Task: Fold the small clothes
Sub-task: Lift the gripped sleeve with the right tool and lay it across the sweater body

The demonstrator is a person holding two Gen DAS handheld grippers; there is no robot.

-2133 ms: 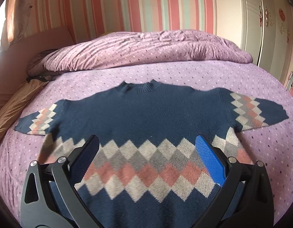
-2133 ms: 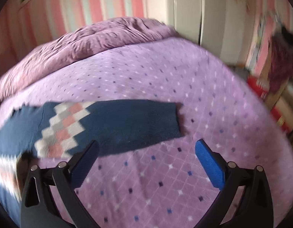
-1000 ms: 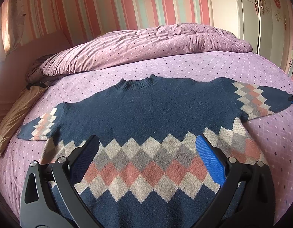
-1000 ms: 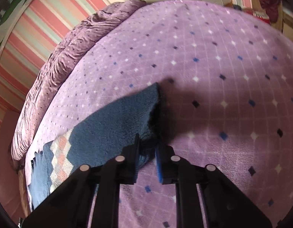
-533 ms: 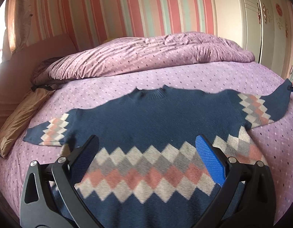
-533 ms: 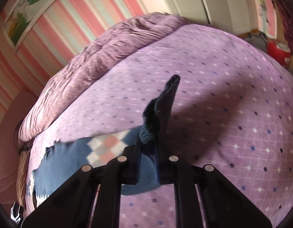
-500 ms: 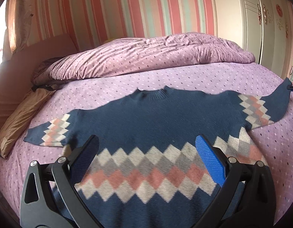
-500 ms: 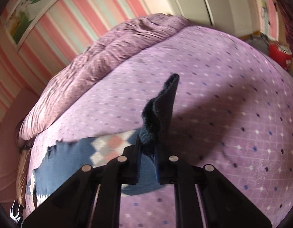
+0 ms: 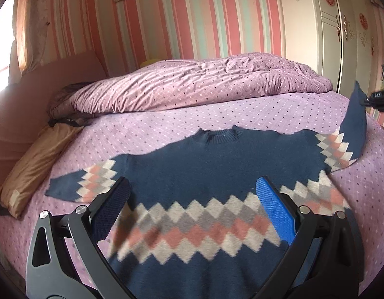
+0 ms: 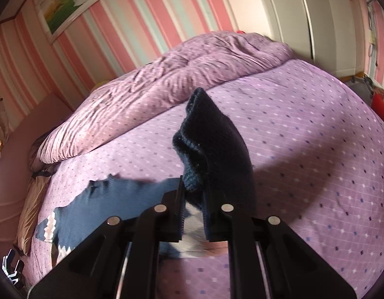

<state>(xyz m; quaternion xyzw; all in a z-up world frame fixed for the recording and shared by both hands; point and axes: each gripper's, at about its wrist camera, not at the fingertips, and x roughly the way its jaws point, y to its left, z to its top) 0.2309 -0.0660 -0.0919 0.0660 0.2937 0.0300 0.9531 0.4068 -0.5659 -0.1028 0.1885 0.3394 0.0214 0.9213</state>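
the right gripper (image 10: 193, 214) is pinching the sweater (image 9: 217, 174) sleeve (image 10: 217, 144) above the bed (image 9: 241, 114) while the left gripper (image 9: 192, 206) is hovering wide open.

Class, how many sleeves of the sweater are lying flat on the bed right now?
1: the left sleeve lies flat on the bed; the right sleeve is lifted, pinched by the right gripper.

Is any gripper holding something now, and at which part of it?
The right gripper is shut on the sweater, holding the cuff end of one sleeve, lifted off the bed. The left gripper is open and holds nothing.
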